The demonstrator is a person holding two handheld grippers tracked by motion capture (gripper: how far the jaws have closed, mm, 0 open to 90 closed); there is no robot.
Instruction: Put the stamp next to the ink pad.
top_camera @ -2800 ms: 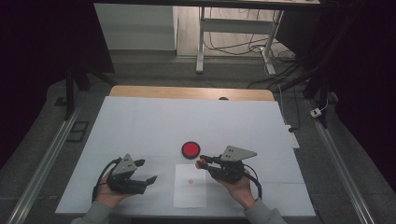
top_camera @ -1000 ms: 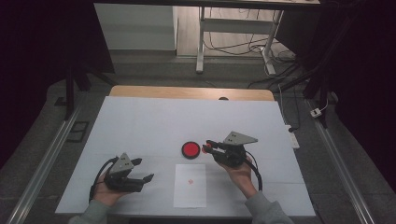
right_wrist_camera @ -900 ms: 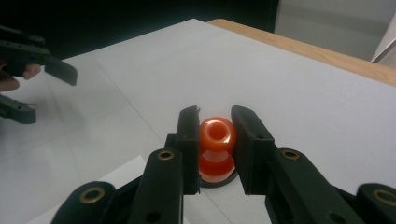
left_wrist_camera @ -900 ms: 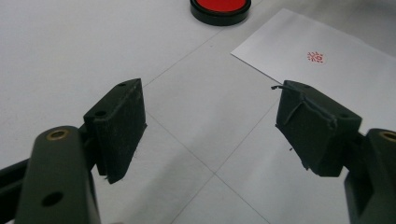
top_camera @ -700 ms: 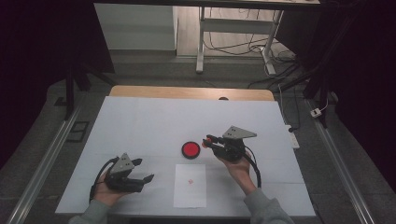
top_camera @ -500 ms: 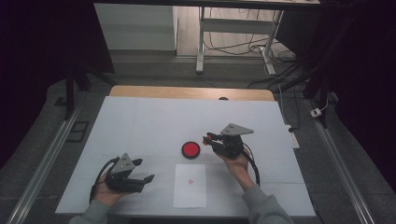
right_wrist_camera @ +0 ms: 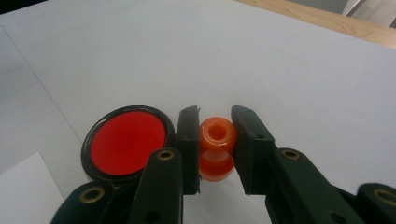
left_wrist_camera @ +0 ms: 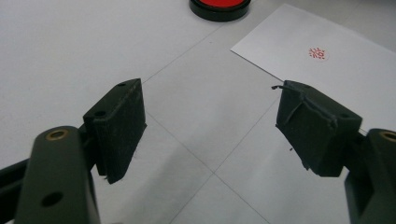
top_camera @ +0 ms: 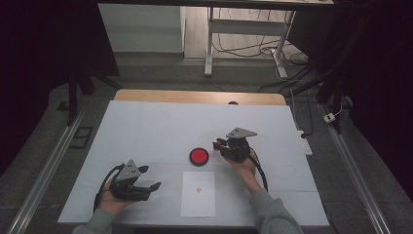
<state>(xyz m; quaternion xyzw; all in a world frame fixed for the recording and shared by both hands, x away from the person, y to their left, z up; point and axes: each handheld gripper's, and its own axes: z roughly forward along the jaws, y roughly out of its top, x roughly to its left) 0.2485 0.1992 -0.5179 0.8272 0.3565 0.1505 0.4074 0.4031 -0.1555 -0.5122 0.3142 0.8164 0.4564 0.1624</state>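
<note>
the right tool (top_camera: 217, 144) grips the orange stamp (right_wrist_camera: 216, 147) and has carried it off the paper (top_camera: 198, 193), whose red mark (top_camera: 198, 189) is printed, to the worktop (top_camera: 146, 126) at three o'clock of the red ink pad (top_camera: 198, 156). the left tool (top_camera: 153, 185) rests wide and empty. stamping looks done; setting it down seems next.

You see the high view dim: the room around the table (top_camera: 146, 126) falls to near black, while the white top catches soft, even light from above. Shadows under the hands are faint. In your left gripper view the jaws are softly blurred and the paper (left_wrist_camera: 327, 60) sharper. Your right gripper view is bright, with slight gloss on the stamp (right_wrist_camera: 216, 144).
</note>
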